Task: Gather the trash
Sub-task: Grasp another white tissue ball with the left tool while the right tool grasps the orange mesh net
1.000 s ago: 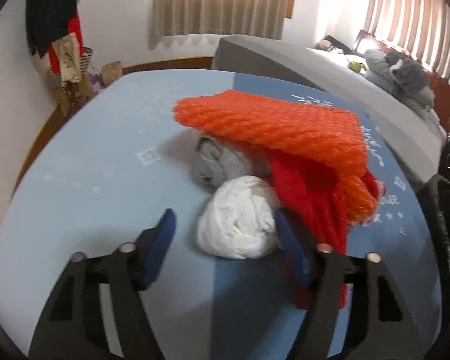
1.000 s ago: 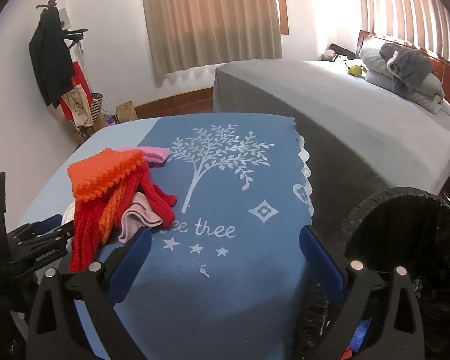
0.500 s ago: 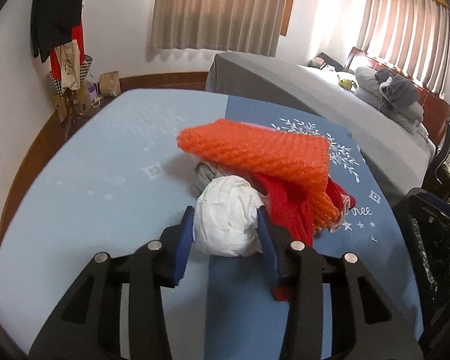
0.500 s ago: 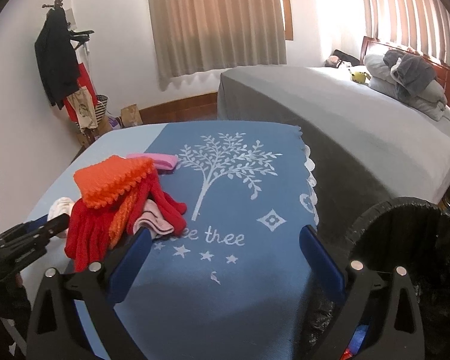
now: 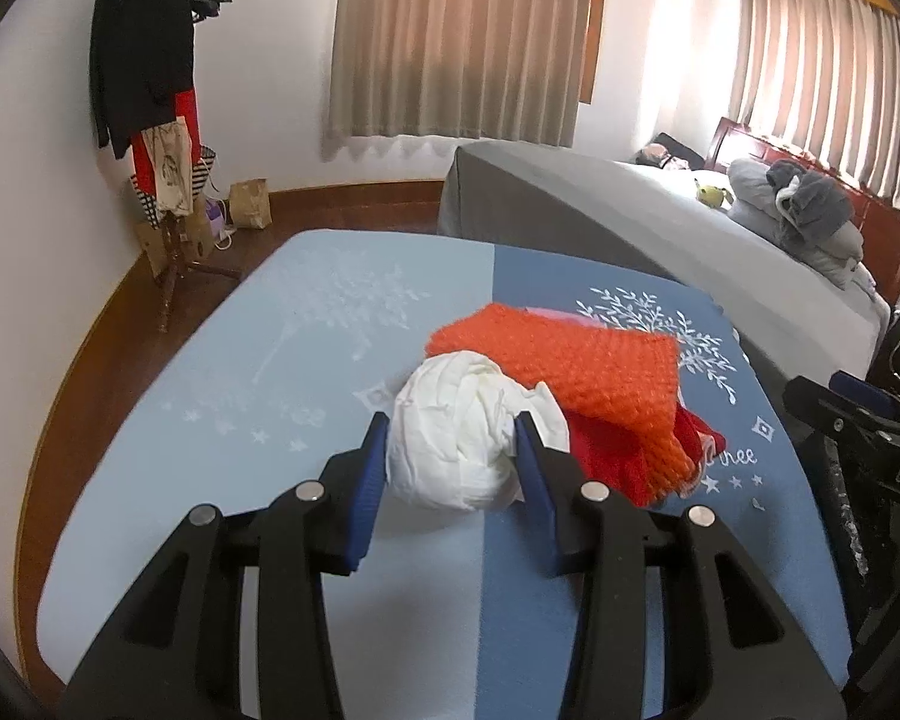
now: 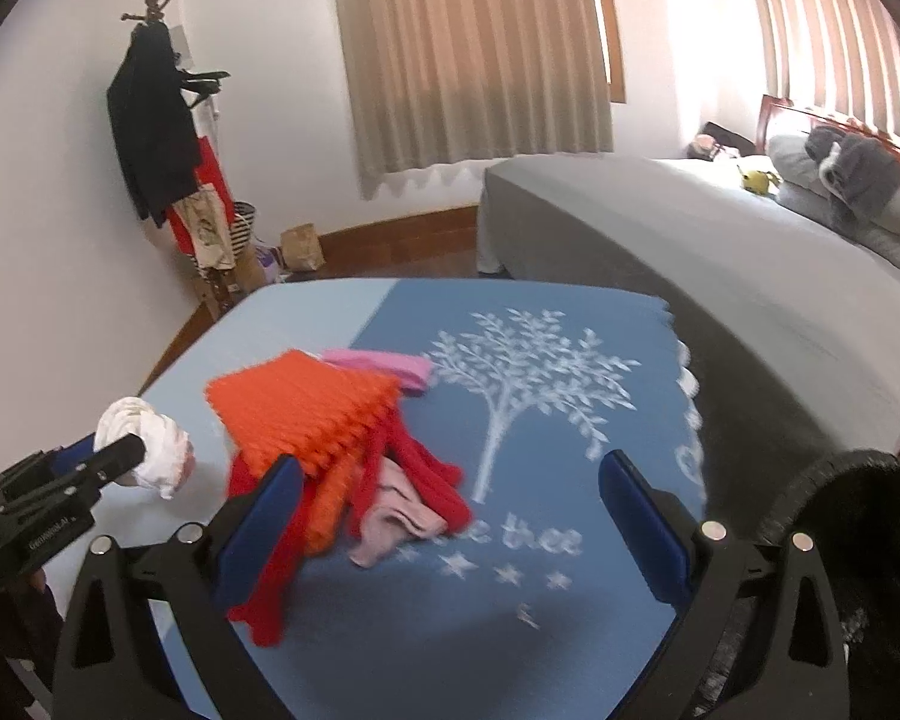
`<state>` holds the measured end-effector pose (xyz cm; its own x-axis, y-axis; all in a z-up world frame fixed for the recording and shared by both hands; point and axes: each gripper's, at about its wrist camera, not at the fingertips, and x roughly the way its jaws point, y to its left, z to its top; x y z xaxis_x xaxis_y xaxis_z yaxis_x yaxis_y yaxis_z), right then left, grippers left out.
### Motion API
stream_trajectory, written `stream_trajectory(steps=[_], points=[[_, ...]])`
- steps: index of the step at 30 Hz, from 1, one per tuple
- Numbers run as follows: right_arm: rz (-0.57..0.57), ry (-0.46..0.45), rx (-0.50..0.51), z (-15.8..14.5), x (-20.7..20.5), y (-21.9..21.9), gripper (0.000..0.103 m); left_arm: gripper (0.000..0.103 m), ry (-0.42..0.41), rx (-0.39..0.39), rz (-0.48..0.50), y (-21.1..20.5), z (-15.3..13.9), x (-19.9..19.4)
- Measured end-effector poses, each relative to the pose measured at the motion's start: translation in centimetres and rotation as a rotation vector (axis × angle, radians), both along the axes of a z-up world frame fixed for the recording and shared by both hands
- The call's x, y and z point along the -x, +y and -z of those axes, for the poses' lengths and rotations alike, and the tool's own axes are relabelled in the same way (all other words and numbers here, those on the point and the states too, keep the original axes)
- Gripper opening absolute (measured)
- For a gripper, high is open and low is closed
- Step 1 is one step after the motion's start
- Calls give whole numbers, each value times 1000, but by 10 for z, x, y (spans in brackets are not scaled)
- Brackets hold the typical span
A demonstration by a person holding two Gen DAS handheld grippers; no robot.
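Blue tablecloth [image 5: 330, 360]: left gripper [image 5: 450, 459] pinches soft, light white wad [image 5: 456, 450] amidships; right gripper [image 6: 450, 510] wide open, empty.

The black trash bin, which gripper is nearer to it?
Right. The right gripper hangs open beside the black trash bin; the left gripper, across the table, clamps the white wad.

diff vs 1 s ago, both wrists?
The left gripper closed its fingers on the crumpled white paper wad and lifted it off the blue tablecloth. The right gripper stayed open and empty; the orange knitted cloth stayed put.
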<state>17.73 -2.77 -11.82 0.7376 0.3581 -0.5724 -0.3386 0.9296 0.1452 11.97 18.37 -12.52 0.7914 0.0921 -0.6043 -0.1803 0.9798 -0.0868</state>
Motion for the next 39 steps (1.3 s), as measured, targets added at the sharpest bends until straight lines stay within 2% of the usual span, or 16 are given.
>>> stream_trajectory(steps=[6,14,20,24,27,32,35,39], points=[[-60,-2,-13,-4,-10,31,95,40,-4,-29,-34,13,-1,-3],[-155,17,-5,1,-19,71,82,40,-5,-32,-74,34,1,-3],[-204,63,17,17,-24,94,78,40,2,-37,-80,42,5,-1],[-211,92,66,32,-27,102,78,40,7,-29,-81,43,8,-1],[-214,117,79,43,-29,103,68,40,10,-23,-80,42,9,-2],[-228,134,57,44,-32,98,43,40,12,-18,-77,43,9,-4],[-227,134,35,39,-32,92,37,40,8,-17,-72,42,7,-5],[-217,122,10,31,-29,83,36,40,-1,-19,-61,37,4,-4]])
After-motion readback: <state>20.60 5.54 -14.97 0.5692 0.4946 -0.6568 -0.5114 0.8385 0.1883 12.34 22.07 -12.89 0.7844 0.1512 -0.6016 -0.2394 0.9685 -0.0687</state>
